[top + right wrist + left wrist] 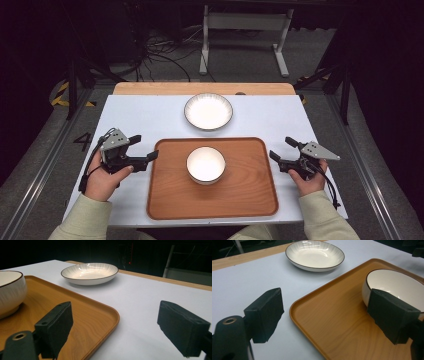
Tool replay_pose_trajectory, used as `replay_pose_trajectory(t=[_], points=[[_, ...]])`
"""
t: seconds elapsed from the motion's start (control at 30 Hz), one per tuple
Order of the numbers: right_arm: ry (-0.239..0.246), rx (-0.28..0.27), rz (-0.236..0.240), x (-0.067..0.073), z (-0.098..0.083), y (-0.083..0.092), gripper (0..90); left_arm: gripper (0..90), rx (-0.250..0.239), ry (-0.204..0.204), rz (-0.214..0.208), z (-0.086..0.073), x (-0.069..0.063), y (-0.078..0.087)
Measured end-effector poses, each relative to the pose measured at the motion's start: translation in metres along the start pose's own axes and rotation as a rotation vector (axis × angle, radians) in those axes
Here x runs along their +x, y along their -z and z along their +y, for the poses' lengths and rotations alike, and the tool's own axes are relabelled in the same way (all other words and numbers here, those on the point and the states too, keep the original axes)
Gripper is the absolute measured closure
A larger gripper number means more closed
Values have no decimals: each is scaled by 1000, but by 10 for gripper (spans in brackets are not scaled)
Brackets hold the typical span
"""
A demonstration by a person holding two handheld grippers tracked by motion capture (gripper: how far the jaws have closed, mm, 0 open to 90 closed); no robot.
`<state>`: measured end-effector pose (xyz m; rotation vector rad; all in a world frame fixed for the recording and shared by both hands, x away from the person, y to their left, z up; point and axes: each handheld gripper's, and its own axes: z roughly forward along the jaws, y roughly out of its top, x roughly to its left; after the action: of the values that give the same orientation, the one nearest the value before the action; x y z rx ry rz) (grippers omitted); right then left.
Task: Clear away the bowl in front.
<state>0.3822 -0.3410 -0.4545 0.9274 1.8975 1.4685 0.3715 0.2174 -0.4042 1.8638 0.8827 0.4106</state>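
Note:
A white bowl (205,164) with a dark rim stands in the middle of a brown wooden tray (245,195). Beyond the tray a shallow white plate (208,111) lies on the white table top. My left gripper (145,148) is open at the tray's left edge, one jaw over the tray near the bowl (397,287), the other over the table. My right gripper (283,148) is open at the tray's right edge; its near jaw hangs over the tray corner (110,312). Nothing sits between either pair of jaws.
The white table top (145,115) has bare room on both sides of the plate (315,255) and around the tray (332,322). A wooden strip (150,88) runs along the far edge. Cables and a metal stand lie on the floor behind.

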Motion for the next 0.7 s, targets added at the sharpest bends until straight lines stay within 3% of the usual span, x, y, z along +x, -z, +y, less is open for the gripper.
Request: replay_pose_trajectory(t=[0.37,0.7], points=[[13,-29,9,0,-1,3,90,133,-37,56,32,-30,7,7],[21,-45,11,1,-2,4,82,128,-46,64,50,-47,9,8]])
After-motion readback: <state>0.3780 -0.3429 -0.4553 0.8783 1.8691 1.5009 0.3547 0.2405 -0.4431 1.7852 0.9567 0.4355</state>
